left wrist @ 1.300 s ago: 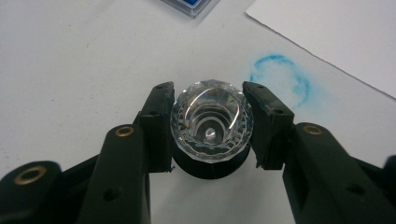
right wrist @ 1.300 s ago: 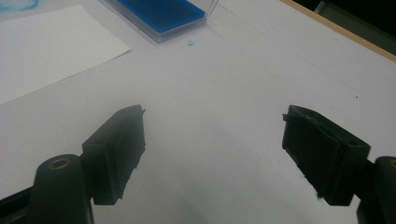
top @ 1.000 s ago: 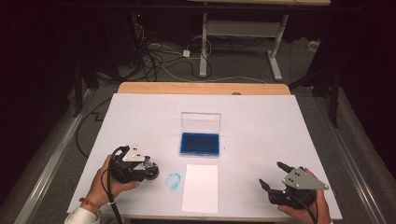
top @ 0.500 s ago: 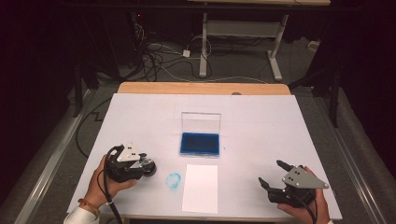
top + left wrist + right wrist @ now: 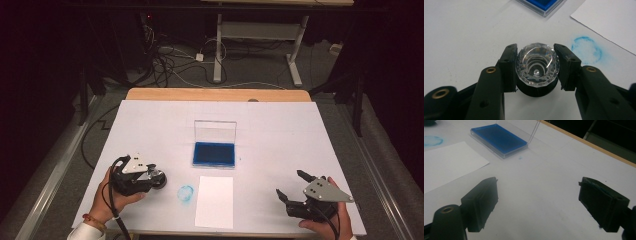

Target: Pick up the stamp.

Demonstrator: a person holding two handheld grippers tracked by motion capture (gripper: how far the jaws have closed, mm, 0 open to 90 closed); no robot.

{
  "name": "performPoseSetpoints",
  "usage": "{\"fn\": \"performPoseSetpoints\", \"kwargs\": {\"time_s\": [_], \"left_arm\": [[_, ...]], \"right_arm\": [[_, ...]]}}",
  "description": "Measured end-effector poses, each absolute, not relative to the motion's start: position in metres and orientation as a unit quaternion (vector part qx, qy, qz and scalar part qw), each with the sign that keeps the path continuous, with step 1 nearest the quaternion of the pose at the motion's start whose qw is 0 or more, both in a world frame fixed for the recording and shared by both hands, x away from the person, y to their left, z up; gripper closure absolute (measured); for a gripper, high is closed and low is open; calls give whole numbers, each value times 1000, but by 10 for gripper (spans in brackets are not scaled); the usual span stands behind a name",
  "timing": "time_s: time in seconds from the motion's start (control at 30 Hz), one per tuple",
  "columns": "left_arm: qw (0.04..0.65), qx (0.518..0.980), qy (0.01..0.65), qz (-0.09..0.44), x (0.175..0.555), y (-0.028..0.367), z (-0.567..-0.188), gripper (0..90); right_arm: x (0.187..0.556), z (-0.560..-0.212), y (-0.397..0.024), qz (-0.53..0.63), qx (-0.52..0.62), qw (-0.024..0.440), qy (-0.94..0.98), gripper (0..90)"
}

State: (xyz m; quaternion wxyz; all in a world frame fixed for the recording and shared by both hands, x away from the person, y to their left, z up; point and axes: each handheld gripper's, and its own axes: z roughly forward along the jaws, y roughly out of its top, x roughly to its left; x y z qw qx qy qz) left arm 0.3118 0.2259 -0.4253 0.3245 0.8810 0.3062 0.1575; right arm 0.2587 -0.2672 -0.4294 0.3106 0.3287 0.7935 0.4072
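Two black jaws of the left gripper [image 5: 536,68] clench the clear-topped stamp [image 5: 537,64] at lower left of the table [image 5: 280,125]. Right gripper [image 5: 295,187], its jaws just opened, holds nothing. Better to lift the stamp straight, then press flat on the paper [image 5: 215,200].

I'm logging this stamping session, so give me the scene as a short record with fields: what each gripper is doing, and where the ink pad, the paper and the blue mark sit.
left gripper: shut on the stamp, a clear faceted knob on a black base, standing on the table
right gripper: open, nothing between its fingers, which have just been opening; near the table's front right
ink pad: blue, in a clear case with its lid raised, mid-table
paper: white sheet, in front of the ink pad
blue mark: round ink smudge on the table, between stamp and paper
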Motion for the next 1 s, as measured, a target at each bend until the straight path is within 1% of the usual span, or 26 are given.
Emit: {"fn": "performPoseSetpoints", "kwargs": {"time_s": [0.33,0.6,1.0], "left_arm": [[349,870,307,165,311,228,-417,548],[357,868,302,168,312,225,-410,548],[378,852,313,184,317,225,-398,548]], "right_arm": [[260,-428,-265,416,322,302,795,166],[263,-429,-262,410,320,300,800,171],[266,-430,-260,406,315,297,805,176]]}}
